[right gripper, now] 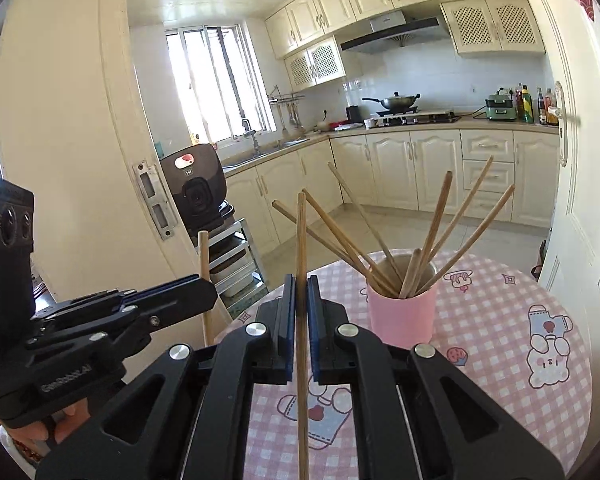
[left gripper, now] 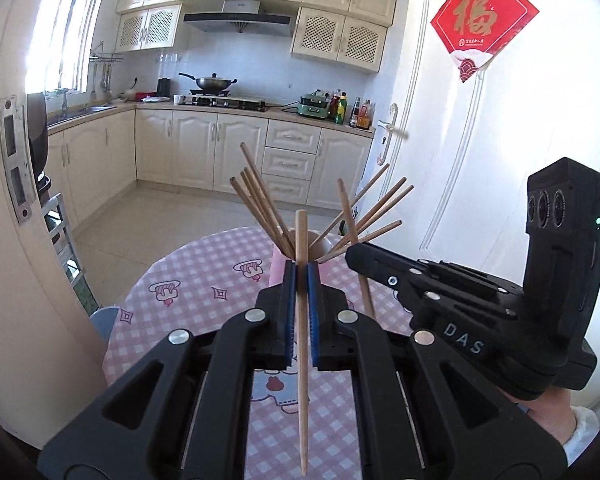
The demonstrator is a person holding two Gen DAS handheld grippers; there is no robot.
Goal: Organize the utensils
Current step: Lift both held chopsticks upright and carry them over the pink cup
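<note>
A pink cup point(right gripper: 402, 314) stands on the round pink checked table point(right gripper: 492, 320) and holds several wooden chopsticks fanned outward; it shows mostly hidden behind my left gripper in the left wrist view point(left gripper: 277, 268). My left gripper point(left gripper: 302, 270) is shut on one upright wooden chopstick point(left gripper: 302, 320), just in front of the cup. My right gripper point(right gripper: 299, 284) is shut on another upright chopstick point(right gripper: 302, 320), left of the cup. The right gripper shows in the left wrist view point(left gripper: 354, 254), and the left gripper in the right wrist view point(right gripper: 208, 290).
The table's cloth point(left gripper: 188, 292) has cartoon prints. A door frame with a lock plate point(right gripper: 154, 204) and a black appliance on a rack point(right gripper: 198, 188) stand to the left. A white door point(left gripper: 460, 140) is on the right. Kitchen cabinets point(left gripper: 204, 152) line the far wall.
</note>
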